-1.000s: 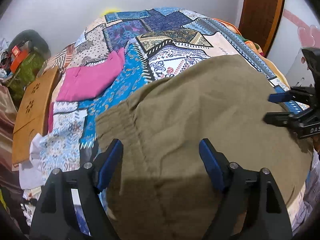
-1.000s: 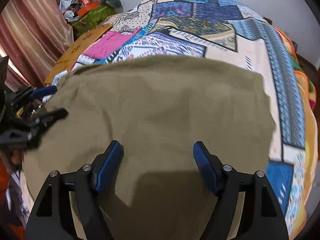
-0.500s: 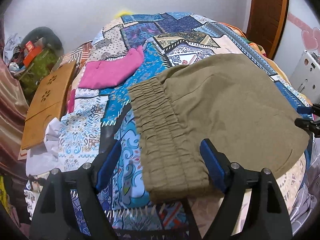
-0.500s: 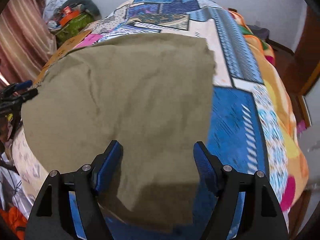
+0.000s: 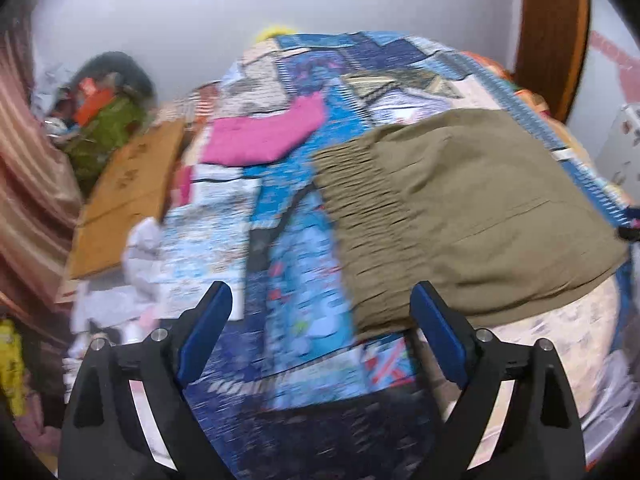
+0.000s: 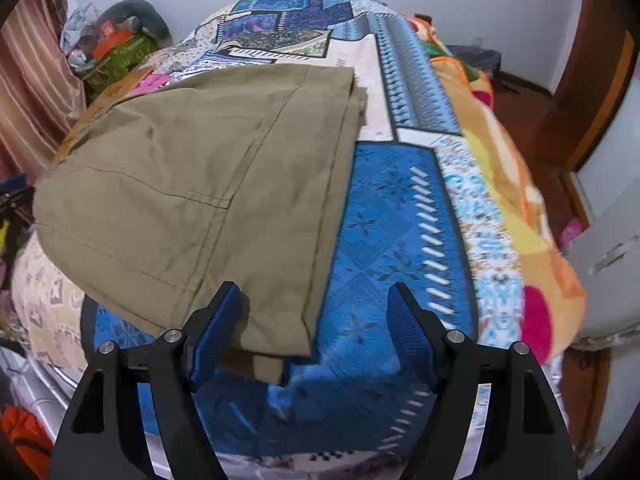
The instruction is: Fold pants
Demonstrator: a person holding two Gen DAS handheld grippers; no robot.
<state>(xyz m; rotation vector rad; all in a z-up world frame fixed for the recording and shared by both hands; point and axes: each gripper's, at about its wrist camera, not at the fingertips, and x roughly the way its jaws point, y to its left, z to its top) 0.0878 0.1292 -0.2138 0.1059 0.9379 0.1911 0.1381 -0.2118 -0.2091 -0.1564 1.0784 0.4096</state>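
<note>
With its blue-padded jaws spread wide and nothing between them, the left gripper (image 5: 322, 328) sits at the bottom of its blurred view above the patchwork bedspread (image 5: 288, 264). Its right pad lies just beside the near corner of the olive pants (image 5: 472, 208), whose gathered elastic waistband (image 5: 368, 208) runs down the centre of the frame; whether pad and cloth touch cannot be told through the blur. The pants fill the right half of that view, lying flat on the bed. Further out, a pink garment (image 5: 260, 138) rests on the bedspread in the upper centre, a wooden board (image 5: 128, 196) leans at the left, and a striped curtain (image 5: 24, 184) hangs along the left edge.

Likewise agape and holding nothing, the right gripper (image 6: 314, 328) occupies the bottom of its frame. Its left pad overlaps the lower hem corner of the pants (image 6: 208, 184), which spread folded across the left and centre of the view, seams and layered edges visible. To the right lies the blue panel of the bedspread (image 6: 400, 216), then an orange blanket (image 6: 516, 168) toward the right edge.
</note>
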